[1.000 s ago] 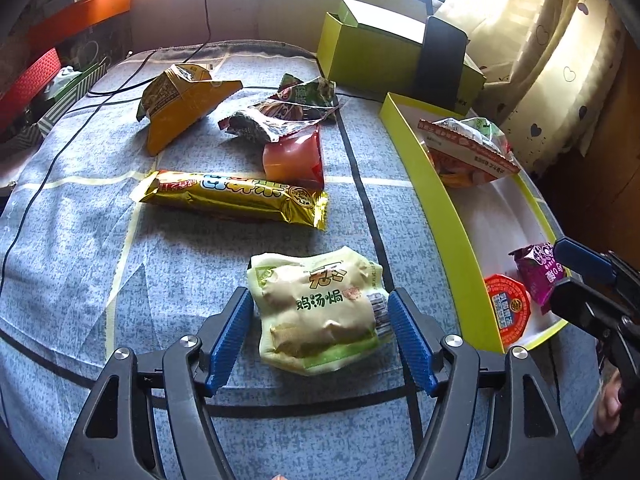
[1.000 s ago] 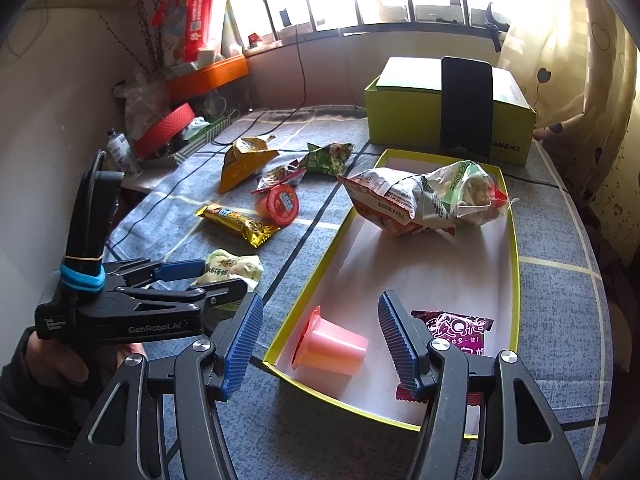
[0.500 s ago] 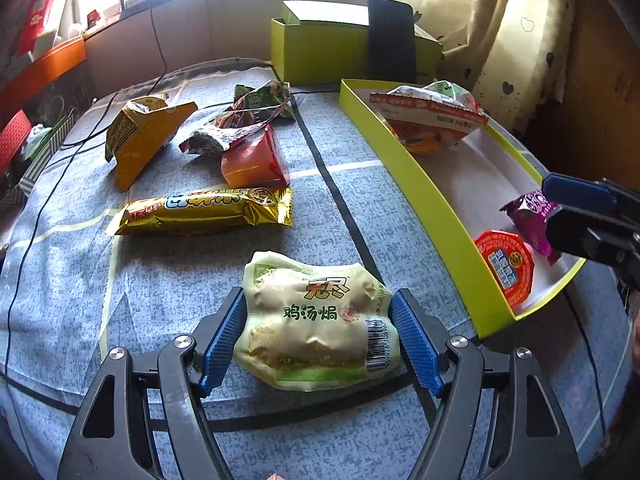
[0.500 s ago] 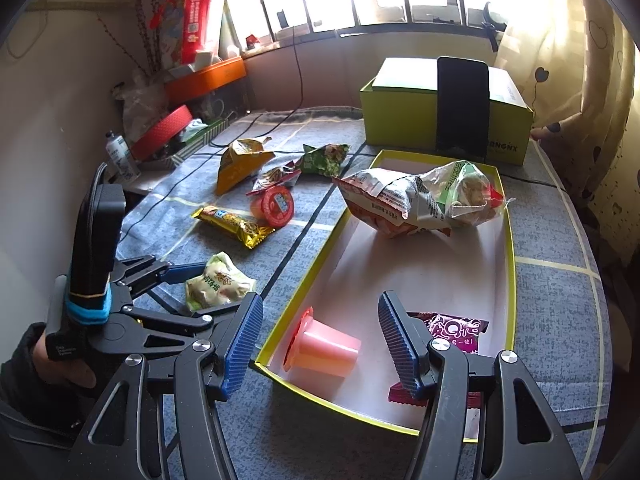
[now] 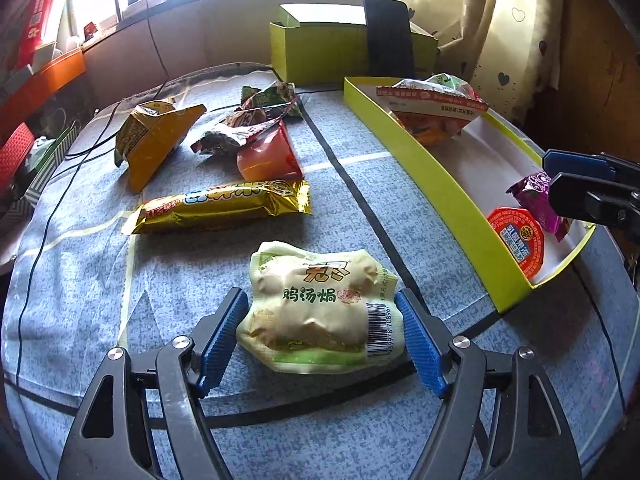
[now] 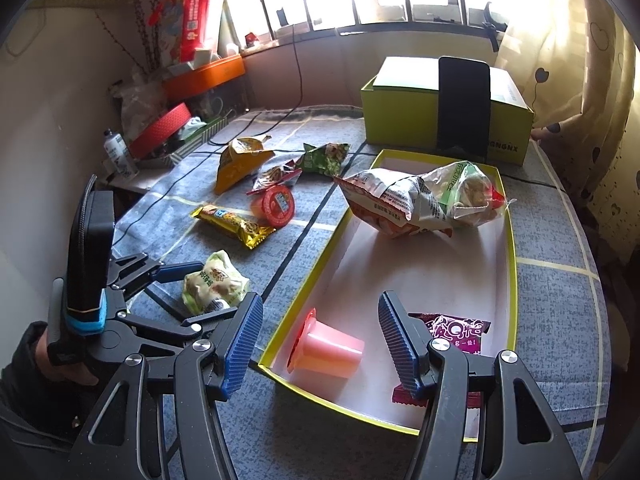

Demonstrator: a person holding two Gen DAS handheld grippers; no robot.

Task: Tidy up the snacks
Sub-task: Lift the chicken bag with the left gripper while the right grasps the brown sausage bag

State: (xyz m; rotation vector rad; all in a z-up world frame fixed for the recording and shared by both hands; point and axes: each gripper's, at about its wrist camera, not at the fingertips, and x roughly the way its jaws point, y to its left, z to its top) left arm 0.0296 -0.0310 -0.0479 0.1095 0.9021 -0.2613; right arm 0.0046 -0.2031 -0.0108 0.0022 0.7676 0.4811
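Observation:
A pale green snack packet (image 5: 316, 312) lies flat on the blue-grey cloth between the blue pads of my left gripper (image 5: 321, 295). Its jaws stand wide, close to the packet's two sides without squeezing it. In the right wrist view the same packet (image 6: 214, 284) shows beside the yellow-green tray (image 6: 316, 264). My right gripper (image 6: 320, 300) hovers open over the tray's near end, above a pink jelly cup (image 6: 328, 350) lying on its side. A purple packet (image 6: 456, 332) and a large crumpled bag (image 6: 420, 204) also lie in the tray.
Loose on the cloth are a gold bar (image 5: 224, 206), a red jelly cup (image 5: 268, 156), an orange bag (image 5: 156, 136) and green wrappers (image 5: 268, 98). A lime box (image 6: 444, 108) with a black phone (image 6: 464, 104) leaning on it stands behind the tray. Cables run along the left.
My left gripper has rolled toward level around the pale green packet, which stays on the cloth. The right gripper and the tray's contents have not moved.

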